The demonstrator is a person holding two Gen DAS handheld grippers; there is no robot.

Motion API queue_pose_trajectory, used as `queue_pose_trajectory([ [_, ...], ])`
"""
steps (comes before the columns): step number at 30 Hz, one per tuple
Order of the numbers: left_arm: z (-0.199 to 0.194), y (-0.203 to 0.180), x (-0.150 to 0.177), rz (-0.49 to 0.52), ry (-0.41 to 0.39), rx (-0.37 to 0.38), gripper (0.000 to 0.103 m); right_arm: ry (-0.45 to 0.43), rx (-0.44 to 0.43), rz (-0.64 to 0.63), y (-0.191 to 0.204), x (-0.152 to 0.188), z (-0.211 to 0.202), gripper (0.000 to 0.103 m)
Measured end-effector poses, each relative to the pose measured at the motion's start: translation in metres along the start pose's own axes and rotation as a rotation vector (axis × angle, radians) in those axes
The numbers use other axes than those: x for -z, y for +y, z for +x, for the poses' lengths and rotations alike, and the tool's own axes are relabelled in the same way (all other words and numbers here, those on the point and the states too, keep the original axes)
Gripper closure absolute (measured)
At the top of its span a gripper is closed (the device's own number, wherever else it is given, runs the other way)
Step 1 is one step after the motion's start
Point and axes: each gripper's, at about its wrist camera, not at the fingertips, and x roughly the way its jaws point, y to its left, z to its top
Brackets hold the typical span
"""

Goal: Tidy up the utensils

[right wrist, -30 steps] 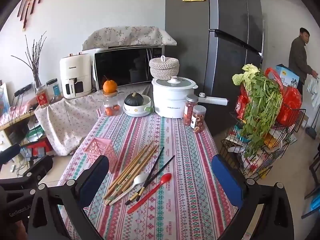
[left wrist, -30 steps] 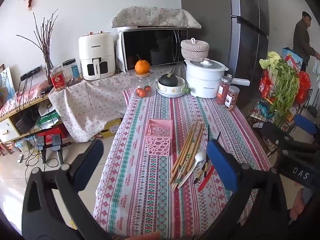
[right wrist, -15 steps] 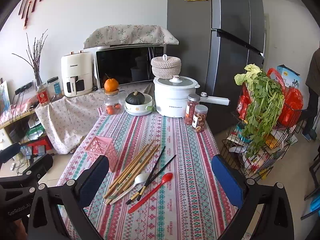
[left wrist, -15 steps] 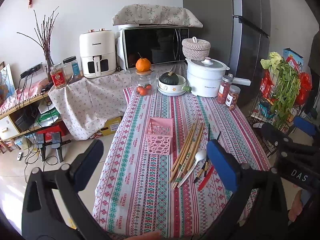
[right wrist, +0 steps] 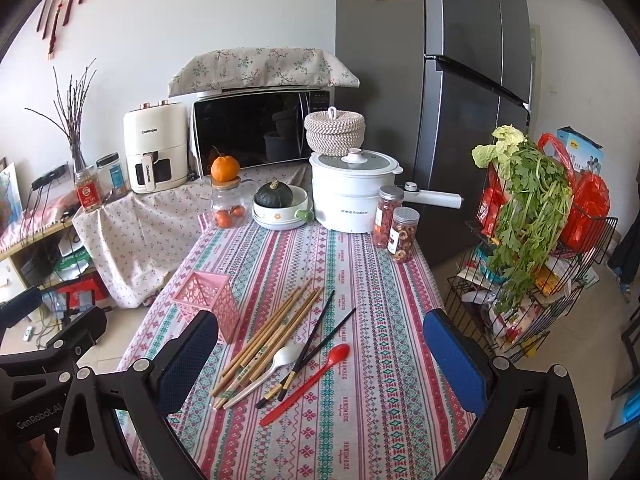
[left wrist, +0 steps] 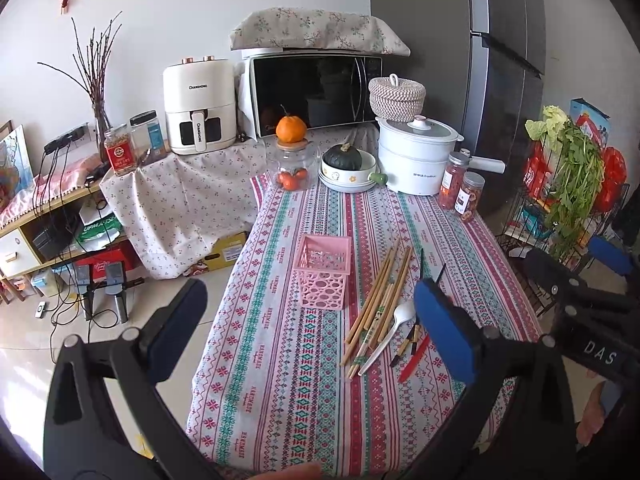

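A pink perforated basket (left wrist: 323,271) (right wrist: 209,297) stands upright on the patterned tablecloth (left wrist: 280,360). To its right lie several wooden chopsticks (left wrist: 380,300) (right wrist: 272,336), a white spoon (left wrist: 386,330) (right wrist: 268,370), a pair of black chopsticks (right wrist: 320,336) and a red spoon (right wrist: 308,384). My left gripper (left wrist: 312,332) is open and empty, held above the table's near edge. My right gripper (right wrist: 320,360) is open and empty, above the utensils. The right gripper also shows at the right of the left wrist view (left wrist: 580,288).
At the table's far end stand a glass jar with an orange on top (left wrist: 292,160), a bowl with a dark squash (left wrist: 344,164), a white pot (left wrist: 416,160) and two snack jars (left wrist: 460,188). A wire rack with greens (right wrist: 528,248) stands right of the table.
Both views have shifted slightly up and forward. The person at the far right has gone out of view. The utensils and basket have not moved.
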Motion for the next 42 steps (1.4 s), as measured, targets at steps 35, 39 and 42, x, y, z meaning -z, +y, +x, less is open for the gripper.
queue_pose_trajectory([
  [35, 0.006, 0.004, 0.0, -0.02, 0.01, -0.015, 0.0, 0.043, -0.021, 0.02, 0.0, 0.0, 0.01, 0.0],
  [39, 0.006, 0.007, -0.001, -0.025, 0.013, -0.016, 0.0, 0.057, -0.025, 0.027, 0.0, 0.001, 0.013, 0.0],
  [42, 0.007, 0.007, -0.002, -0.023, 0.017, -0.016, 0.0, 0.065, -0.028, 0.025, 0.001, 0.002, 0.015, 0.0],
])
